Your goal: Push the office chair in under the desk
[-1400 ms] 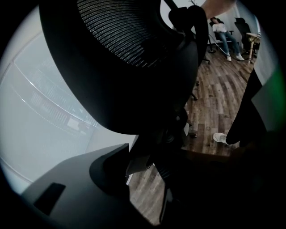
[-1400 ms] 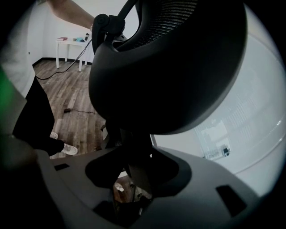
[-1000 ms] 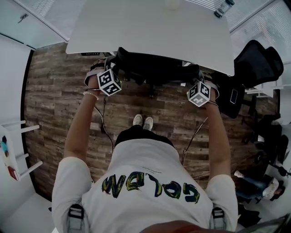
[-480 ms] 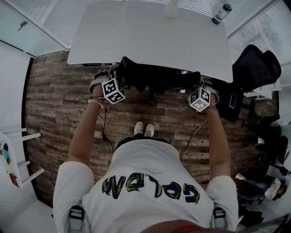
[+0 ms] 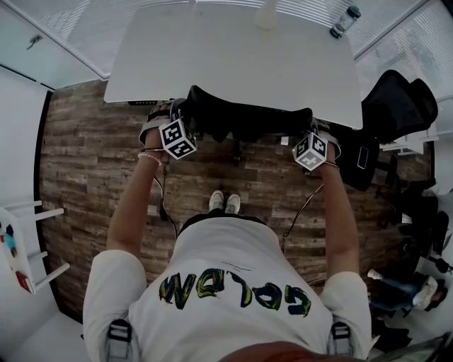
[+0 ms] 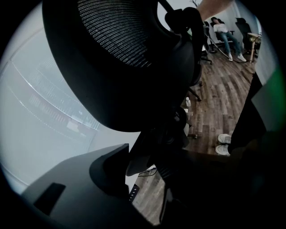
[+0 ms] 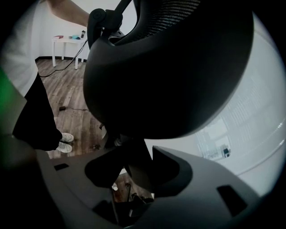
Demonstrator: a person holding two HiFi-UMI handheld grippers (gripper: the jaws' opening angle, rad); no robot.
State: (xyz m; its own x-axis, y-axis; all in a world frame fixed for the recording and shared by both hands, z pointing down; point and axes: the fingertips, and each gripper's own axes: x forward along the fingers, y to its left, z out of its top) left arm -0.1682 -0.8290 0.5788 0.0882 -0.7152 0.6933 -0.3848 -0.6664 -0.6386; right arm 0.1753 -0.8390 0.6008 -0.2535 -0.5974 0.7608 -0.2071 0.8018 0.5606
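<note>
The black mesh office chair (image 5: 248,120) stands with its seat under the white desk (image 5: 233,49); only its backrest top shows at the desk's near edge. My left gripper (image 5: 185,117) is at the backrest's left end and my right gripper (image 5: 312,129) at its right end. In the left gripper view the backrest (image 6: 120,62) fills the top, and the left gripper (image 6: 156,179) has its jaws closed round the dark frame below it. In the right gripper view the backrest (image 7: 170,67) looms above, and a frame strut sits between the jaws of the right gripper (image 7: 134,174).
A second black chair (image 5: 396,106) stands right of the desk, with a dark case (image 5: 361,155) beside it. A bottle (image 5: 342,20) and a white object (image 5: 267,13) sit at the desk's far edge. A cable (image 5: 161,198) runs over the wooden floor. A white side table (image 5: 21,247) is at left.
The chair and both grippers moved forward toward the desk, so more of the chair lies under the top. Over the last half second almost nothing shifted.
</note>
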